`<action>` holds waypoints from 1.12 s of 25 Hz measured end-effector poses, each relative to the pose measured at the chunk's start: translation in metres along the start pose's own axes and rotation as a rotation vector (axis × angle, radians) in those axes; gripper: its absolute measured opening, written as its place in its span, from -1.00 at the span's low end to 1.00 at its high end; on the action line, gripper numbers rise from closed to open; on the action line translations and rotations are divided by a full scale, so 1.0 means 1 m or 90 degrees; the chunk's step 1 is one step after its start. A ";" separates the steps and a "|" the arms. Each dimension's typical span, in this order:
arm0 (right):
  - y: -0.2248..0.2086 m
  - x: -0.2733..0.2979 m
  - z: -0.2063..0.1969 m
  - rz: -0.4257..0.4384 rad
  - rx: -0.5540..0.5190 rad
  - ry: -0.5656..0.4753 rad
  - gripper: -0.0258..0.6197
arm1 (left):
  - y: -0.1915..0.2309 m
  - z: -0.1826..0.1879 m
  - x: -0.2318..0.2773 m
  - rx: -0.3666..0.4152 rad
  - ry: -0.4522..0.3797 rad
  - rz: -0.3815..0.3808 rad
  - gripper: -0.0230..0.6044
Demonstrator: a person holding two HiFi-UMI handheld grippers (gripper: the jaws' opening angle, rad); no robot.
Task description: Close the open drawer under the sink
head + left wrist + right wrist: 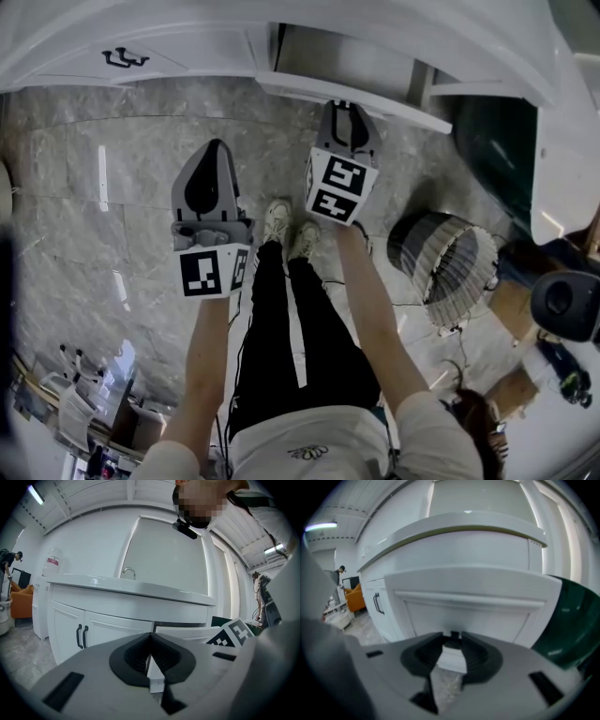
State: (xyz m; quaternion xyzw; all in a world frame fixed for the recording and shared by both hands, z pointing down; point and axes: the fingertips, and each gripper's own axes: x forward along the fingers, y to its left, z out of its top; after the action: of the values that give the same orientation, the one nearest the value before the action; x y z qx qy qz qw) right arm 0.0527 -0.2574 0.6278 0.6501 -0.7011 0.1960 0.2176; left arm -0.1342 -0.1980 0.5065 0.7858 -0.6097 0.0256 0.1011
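Note:
The white drawer [356, 94] stands pulled out from the cabinet under the sink, top centre in the head view. My right gripper [345, 105] is right at its front panel. In the right gripper view the drawer front [468, 611] fills the picture, and my right gripper [453, 641] has its jaws a little apart with a small dark handle [453, 634] just beyond the tips, not pressed. My left gripper [216, 148] hangs further back and left over the floor. It [150, 645] is shut with nothing in it, and the drawer [187, 632] shows to its right.
Closed white cabinet doors with dark handles [125, 59] [82, 636] are left of the drawer. A dark green object [497, 150] stands right of it. A woven round basket [450, 258] sits on the marble floor at right. The person's feet [286, 230] are between the grippers.

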 end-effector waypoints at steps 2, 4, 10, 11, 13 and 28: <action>-0.001 0.002 0.001 -0.003 0.001 -0.001 -0.47 | 0.000 -0.001 0.001 0.002 0.001 -0.003 -0.86; 0.000 0.004 0.003 -0.001 -0.001 -0.005 -0.47 | 0.002 -0.005 0.000 0.007 0.007 -0.004 -0.86; -0.001 0.010 0.012 0.000 -0.005 -0.018 -0.47 | 0.010 -0.018 -0.007 0.009 0.029 0.007 -0.86; -0.002 0.012 0.014 -0.001 -0.005 -0.020 -0.47 | 0.010 -0.019 -0.007 0.010 0.032 0.006 -0.86; -0.003 0.016 0.016 -0.002 -0.004 -0.021 -0.47 | 0.010 -0.021 -0.008 0.013 0.036 0.004 -0.86; -0.008 0.039 0.032 0.003 -0.015 -0.025 -0.47 | 0.008 -0.016 0.014 0.016 0.024 -0.004 -0.86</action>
State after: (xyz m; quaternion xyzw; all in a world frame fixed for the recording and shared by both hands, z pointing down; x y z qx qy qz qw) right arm 0.0567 -0.3085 0.6229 0.6493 -0.7091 0.1756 0.2114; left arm -0.1372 -0.2098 0.5250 0.7880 -0.6051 0.0476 0.1028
